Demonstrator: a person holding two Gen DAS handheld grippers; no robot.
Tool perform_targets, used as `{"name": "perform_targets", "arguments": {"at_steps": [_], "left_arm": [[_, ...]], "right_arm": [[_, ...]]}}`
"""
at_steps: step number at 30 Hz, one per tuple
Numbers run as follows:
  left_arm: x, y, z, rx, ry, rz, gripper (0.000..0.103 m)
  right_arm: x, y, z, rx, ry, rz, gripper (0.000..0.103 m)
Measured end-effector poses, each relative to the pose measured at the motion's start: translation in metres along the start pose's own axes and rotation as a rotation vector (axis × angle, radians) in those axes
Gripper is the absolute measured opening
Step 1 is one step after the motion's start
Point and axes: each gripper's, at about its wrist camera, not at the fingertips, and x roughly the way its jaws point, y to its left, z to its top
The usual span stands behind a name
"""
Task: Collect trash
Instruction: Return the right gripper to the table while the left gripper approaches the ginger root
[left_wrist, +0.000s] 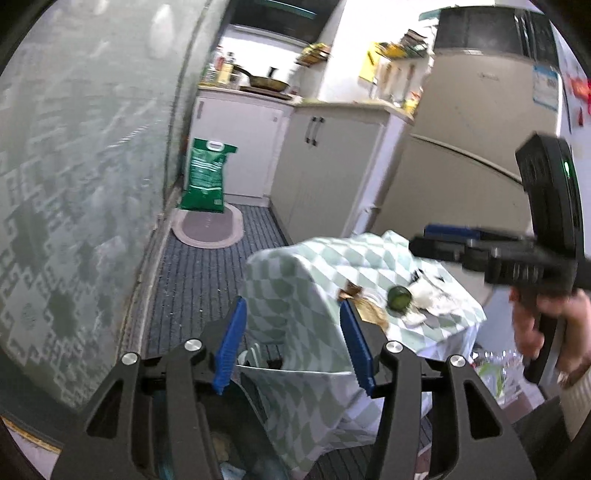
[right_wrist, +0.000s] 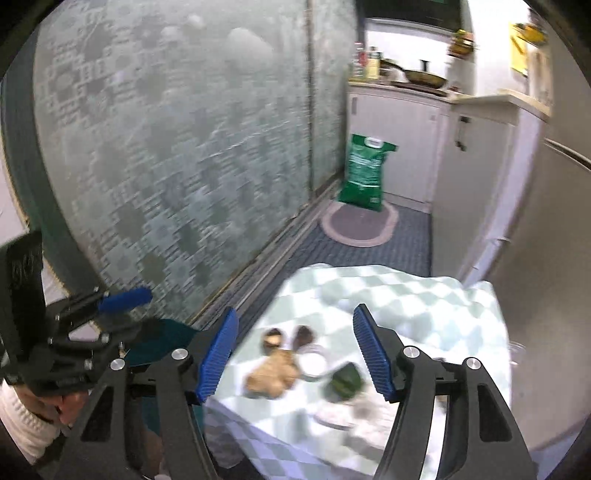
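Note:
A small table with a green-and-white checked cloth (right_wrist: 424, 295) carries trash: a brown crumpled scrap (right_wrist: 271, 376), two dark brown bits (right_wrist: 304, 334), a white lid (right_wrist: 313, 363), a green piece (right_wrist: 345, 380) and white paper (right_wrist: 332, 417). My right gripper (right_wrist: 295, 354) is open and empty, just above this trash. In the left wrist view the cloth (left_wrist: 295, 295), green piece (left_wrist: 399, 297) and brown scraps (left_wrist: 369, 306) show. My left gripper (left_wrist: 291, 343) is open and empty at the table's left corner. The right gripper (left_wrist: 443, 240) appears there over the table.
A patterned glass sliding door (right_wrist: 166, 147) runs along the left. A green bag (left_wrist: 207, 177) stands on an oval mat (left_wrist: 207, 229) by white cabinets (left_wrist: 325, 166). A fridge (left_wrist: 461, 147) stands right of the table. A dark bin (left_wrist: 221, 443) lies below my left gripper.

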Motion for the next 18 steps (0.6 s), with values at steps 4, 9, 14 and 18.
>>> {"name": "perform_targets", "arguments": {"at_steps": [4, 9, 14, 18], "left_arm": [[0.015, -0.018, -0.004, 0.033, 0.036, -0.029, 0.055], [0.04, -0.044, -0.014, 0.096, 0.107, -0.04, 0.06], [0.06, -0.063, -0.022, 0.146, 0.135, -0.028, 0.06], [0.07, -0.074, -0.024, 0.189, 0.134, 0.032, 0.061]], "right_arm": [[-0.009, -0.02, -0.005, 0.03, -0.01, -0.038, 0.059], [-0.018, -0.042, -0.014, 0.052, -0.01, -0.077, 0.056], [-0.027, -0.059, -0.022, 0.073, -0.01, -0.098, 0.054], [-0.033, -0.068, -0.027, 0.075, -0.008, -0.118, 0.053]]}}
